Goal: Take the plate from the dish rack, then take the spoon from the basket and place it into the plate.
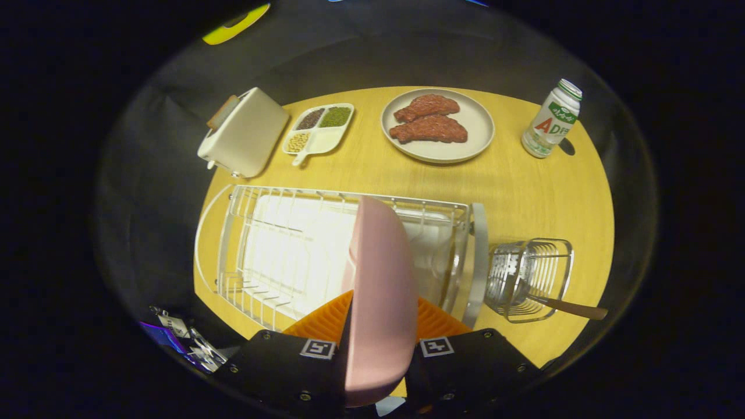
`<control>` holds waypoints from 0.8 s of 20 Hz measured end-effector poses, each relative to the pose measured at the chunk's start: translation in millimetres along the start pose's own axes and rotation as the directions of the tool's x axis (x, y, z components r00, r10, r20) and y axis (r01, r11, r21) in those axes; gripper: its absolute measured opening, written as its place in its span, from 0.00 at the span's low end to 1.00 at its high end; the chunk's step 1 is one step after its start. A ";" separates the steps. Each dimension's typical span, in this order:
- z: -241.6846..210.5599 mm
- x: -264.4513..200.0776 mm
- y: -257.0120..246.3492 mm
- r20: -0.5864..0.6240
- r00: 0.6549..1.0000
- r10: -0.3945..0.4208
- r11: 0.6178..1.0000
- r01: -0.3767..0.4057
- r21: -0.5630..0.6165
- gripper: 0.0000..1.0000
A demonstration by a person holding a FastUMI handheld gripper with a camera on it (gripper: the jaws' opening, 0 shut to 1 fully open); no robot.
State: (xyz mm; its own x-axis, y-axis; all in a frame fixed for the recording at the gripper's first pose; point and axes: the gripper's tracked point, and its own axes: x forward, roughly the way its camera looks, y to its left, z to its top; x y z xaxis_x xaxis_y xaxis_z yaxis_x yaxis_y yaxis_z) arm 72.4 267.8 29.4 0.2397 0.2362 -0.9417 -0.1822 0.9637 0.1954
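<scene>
A pink plate [381, 291] stands on edge between my two fingers, and my gripper [377, 331] is shut on its rim. The plate hangs above the white wire dish rack [273, 244], which sits on the round yellow table [524, 186]. To the right of the rack stands a small clear wire basket [529, 276]. A spoon with a brown handle [573, 308] leans in it, handle sticking out to the right.
Beyond the rack lie a beige plate with two pieces of meat [437, 124], a white divided dish of beans [319, 127] and a white toaster [244, 132]. A white bottle with a green cap [552, 119] stands at the far right.
</scene>
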 end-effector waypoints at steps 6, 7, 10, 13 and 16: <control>0.8 -9.5 -2.4 -0.036 0.995 -0.093 0.992 0.090 -0.089 0.35; 1.6 -11.9 -3.2 -0.039 0.994 -0.106 0.990 0.102 -0.098 0.35; 0.5 -16.3 -2.5 -0.054 0.988 -0.142 0.983 0.135 -0.122 0.35; 1.7 -18.8 -0.1 -0.062 0.982 -0.179 0.973 0.168 -0.159 0.35; 10.0 -23.5 1.7 -0.063 0.971 -0.232 0.952 0.214 -0.217 0.35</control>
State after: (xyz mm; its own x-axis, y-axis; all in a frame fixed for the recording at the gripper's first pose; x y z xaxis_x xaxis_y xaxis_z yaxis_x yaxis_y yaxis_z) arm 76.0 265.1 54.6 0.2145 -0.0024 -0.9767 -0.3295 0.9412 -0.0746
